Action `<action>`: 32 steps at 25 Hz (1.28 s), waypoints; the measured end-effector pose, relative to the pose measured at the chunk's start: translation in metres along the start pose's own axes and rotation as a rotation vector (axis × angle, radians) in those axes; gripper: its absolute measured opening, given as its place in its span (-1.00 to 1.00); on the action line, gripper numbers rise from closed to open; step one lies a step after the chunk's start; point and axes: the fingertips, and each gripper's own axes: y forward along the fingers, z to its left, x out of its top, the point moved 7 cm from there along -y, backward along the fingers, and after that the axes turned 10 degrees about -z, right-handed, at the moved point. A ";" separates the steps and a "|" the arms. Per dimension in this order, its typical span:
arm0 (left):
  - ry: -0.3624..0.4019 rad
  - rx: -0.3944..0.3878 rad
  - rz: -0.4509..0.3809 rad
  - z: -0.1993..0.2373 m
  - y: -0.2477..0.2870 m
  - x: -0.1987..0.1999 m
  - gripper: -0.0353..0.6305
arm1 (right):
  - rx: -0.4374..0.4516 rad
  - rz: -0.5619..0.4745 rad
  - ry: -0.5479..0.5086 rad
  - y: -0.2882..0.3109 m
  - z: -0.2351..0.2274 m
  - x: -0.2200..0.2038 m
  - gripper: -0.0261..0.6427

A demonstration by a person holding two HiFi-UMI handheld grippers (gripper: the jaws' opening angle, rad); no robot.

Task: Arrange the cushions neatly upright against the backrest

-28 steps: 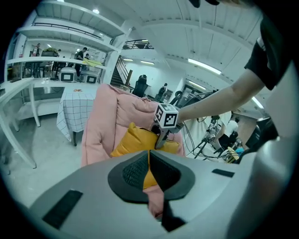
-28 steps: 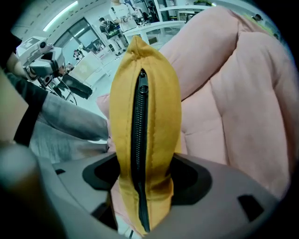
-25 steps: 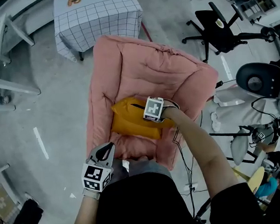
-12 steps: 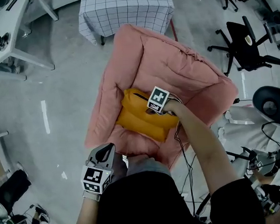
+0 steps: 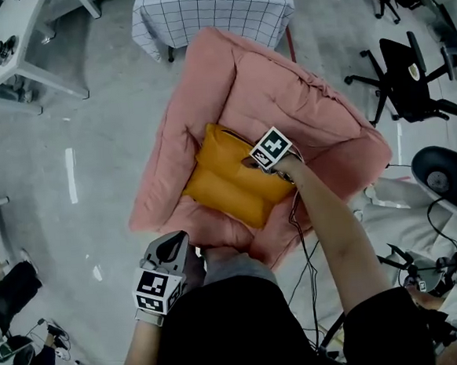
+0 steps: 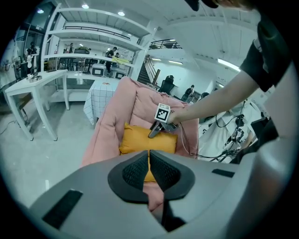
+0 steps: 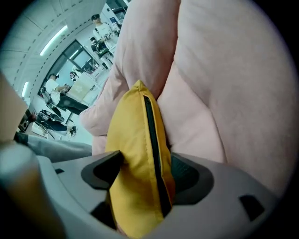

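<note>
Grey and clamped together on nothing, the jaws of your left gripper (image 5: 169, 249) hang low at the left, beside your body and well apart from the pink armchair (image 5: 284, 87). On that chair's seat the yellow cushion (image 5: 225, 186) stands propped, its face turned to you and its top edge close to the backrest. Your right gripper (image 7: 142, 172) straddles the cushion's zippered edge. The fabric sits between its jaws with both pads touching it, and those jaws are opening. Behind the armchair stands a table with a checked cloth (image 5: 215, 13), and a black office chair (image 5: 405, 77) sits far right.
</note>
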 end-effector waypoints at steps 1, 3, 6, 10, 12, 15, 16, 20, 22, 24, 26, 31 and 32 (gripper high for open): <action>0.001 -0.002 0.001 -0.001 0.001 0.000 -0.83 | -0.001 -0.015 0.004 -0.001 0.002 0.000 0.09; 0.007 -0.009 -0.001 -0.004 0.001 0.000 -0.83 | -0.008 -0.047 -0.005 -0.008 0.007 0.000 0.09; 0.015 -0.015 -0.008 -0.007 0.001 0.001 -0.83 | -0.041 -0.094 -0.047 -0.023 0.017 0.000 0.09; 0.026 -0.018 -0.014 -0.010 -0.001 0.001 -0.83 | -0.077 -0.212 -0.104 -0.042 0.043 0.007 0.09; 0.027 -0.019 -0.012 -0.012 -0.003 0.000 -0.83 | -0.080 -0.256 -0.136 -0.040 0.064 0.007 0.04; 0.031 -0.014 -0.011 -0.014 -0.006 -0.001 -0.83 | -0.085 -0.260 -0.199 -0.024 0.094 0.002 -0.26; 0.033 -0.011 -0.012 -0.016 -0.006 -0.001 -0.83 | -0.096 -0.245 -0.228 -0.018 0.101 -0.001 -0.29; 0.028 0.002 -0.018 -0.020 -0.008 -0.006 -0.83 | -0.199 -0.191 -0.293 0.002 0.105 -0.013 -0.48; 0.019 0.011 -0.019 -0.021 -0.010 -0.008 -0.83 | -0.268 -0.202 -0.277 0.004 0.095 -0.012 -0.81; 0.013 0.016 -0.013 -0.023 -0.010 -0.011 -0.83 | -0.297 -0.204 -0.255 0.005 0.085 -0.011 -0.88; 0.010 0.020 -0.010 -0.026 -0.011 -0.015 -0.83 | -0.319 -0.188 -0.252 0.009 0.078 -0.012 -0.89; -0.006 0.041 -0.005 -0.028 -0.012 -0.020 -0.83 | -0.346 -0.156 -0.240 0.016 0.059 -0.012 -0.90; -0.010 0.047 -0.001 -0.028 -0.013 -0.021 -0.83 | -0.345 -0.151 -0.231 0.018 0.055 -0.011 -0.90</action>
